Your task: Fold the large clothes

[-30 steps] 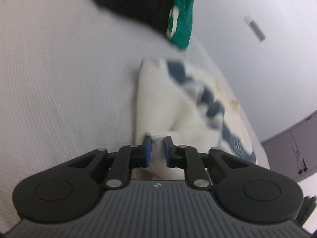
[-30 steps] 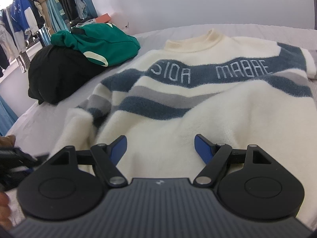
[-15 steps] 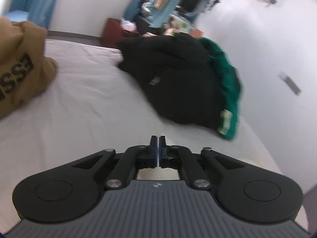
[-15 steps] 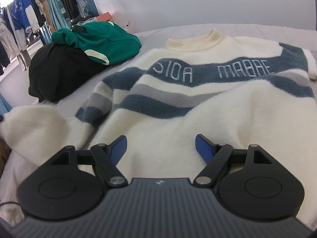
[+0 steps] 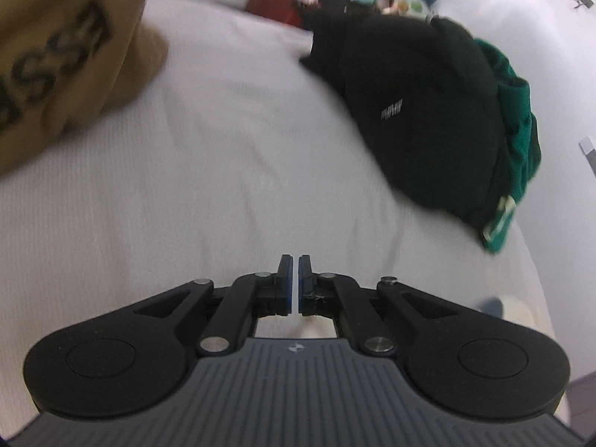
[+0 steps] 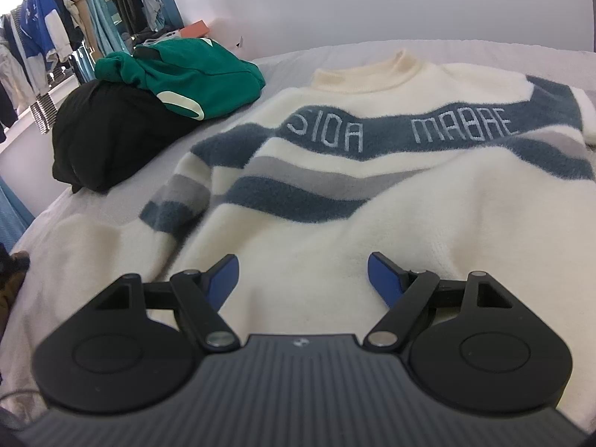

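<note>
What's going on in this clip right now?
A person with a gripper in each hand is folding clothes on a bed. A cream sweater with blue and grey stripes lies spread face up, one sleeve stretched out to the side. The right gripper hangs open over the sweater's lower part, holding nothing. The left gripper is shut and empty, pointing across bare sheet toward a black garment and a green one. No fold is made yet.

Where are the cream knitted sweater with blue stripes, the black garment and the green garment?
cream knitted sweater with blue stripes (image 6: 428, 231), right wrist view, plain chest area
black garment (image 5: 421, 111), left wrist view, middle
green garment (image 6: 201, 74), right wrist view, top surface
</note>
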Tool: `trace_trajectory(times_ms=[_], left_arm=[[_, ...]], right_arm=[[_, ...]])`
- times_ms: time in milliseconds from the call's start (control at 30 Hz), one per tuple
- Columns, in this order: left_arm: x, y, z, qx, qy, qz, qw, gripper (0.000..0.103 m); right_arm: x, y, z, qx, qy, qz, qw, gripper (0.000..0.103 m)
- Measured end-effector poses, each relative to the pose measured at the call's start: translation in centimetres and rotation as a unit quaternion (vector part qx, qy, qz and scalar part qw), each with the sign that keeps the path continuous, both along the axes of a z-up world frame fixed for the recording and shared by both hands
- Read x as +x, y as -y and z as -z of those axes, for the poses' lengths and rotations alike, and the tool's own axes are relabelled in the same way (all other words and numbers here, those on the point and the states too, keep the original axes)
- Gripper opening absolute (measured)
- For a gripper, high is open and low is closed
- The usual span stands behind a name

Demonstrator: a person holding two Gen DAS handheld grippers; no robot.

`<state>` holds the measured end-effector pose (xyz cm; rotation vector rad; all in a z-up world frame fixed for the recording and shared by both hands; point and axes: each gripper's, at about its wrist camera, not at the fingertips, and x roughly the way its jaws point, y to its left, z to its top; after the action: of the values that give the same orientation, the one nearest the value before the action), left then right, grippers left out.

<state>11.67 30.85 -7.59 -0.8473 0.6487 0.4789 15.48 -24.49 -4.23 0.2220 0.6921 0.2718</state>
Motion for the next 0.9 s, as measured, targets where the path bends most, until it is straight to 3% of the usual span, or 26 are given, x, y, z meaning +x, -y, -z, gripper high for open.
trace_trajectory(times_ms=[67, 100, 133, 200, 267, 400, 467, 600, 667, 767, 800, 900], left_arm=[[-1.2, 0.3, 0.5, -0.023, -0.004, 0.003, 0.9997, 0.017], [-1.6, 0.6, 0.7, -0.03, -0.008, 0.003, 0.9995, 0.038], [-2.0, 1.0, 0.9, -0.035, -0.009, 0.002, 0.9993, 0.052], [-2.1, 1.7, 1.2, -0.037, -0.014, 0.006, 0.9992, 0.054], [-1.0, 2.2, 1.6, -0.03, -0.046, 0.019, 0.9983, 0.056], [1.4, 3.4, 4.0, -0.083, -0.082, 0.093, 0.9888, 0.058], [1.7, 3.8, 4.4, -0.086, -0.087, 0.083, 0.9889, 0.063], [1.8, 3.9, 5.2, -0.129, -0.067, 0.044, 0.9884, 0.072], [1.9, 4.6, 5.4, -0.131, -0.061, 0.024, 0.9893, 0.072], [2.5, 6.6, 4.7, -0.084, -0.071, 0.026, 0.9936, 0.062], [2.5, 7.1, 4.4, -0.075, -0.07, 0.025, 0.9944, 0.053], [2.2, 7.5, 4.0, -0.086, -0.053, 0.017, 0.9947, 0.011]], right_arm=[[0.0, 0.0, 0.0, 0.001, 0.0, 0.0, 1.0, 0.079], [0.0, 0.0, 0.0, 0.002, 0.0, -0.001, 1.0, 0.079], [-0.1, -0.1, 0.0, 0.003, 0.0, -0.001, 1.0, 0.079], [-0.1, -0.2, 0.1, 0.003, -0.001, -0.003, 1.0, 0.079], [-0.3, -0.3, 0.1, 0.001, -0.001, -0.005, 1.0, 0.079], [-0.4, -0.3, 0.1, 0.0, 0.0, -0.007, 1.0, 0.079], [-0.5, -0.4, 0.1, -0.002, 0.001, -0.006, 1.0, 0.078], [-0.6, -0.6, 0.1, -0.012, 0.005, -0.007, 1.0, 0.078], [-0.7, -0.8, 0.2, -0.016, 0.006, -0.006, 1.0, 0.077], [-0.7, -0.9, 0.3, -0.024, 0.009, -0.005, 1.0, 0.076], [-0.7, -1.0, 0.3, -0.027, 0.009, -0.005, 1.0, 0.076], [-0.7, -1.1, 0.4, -0.035, 0.011, -0.004, 0.999, 0.076]])
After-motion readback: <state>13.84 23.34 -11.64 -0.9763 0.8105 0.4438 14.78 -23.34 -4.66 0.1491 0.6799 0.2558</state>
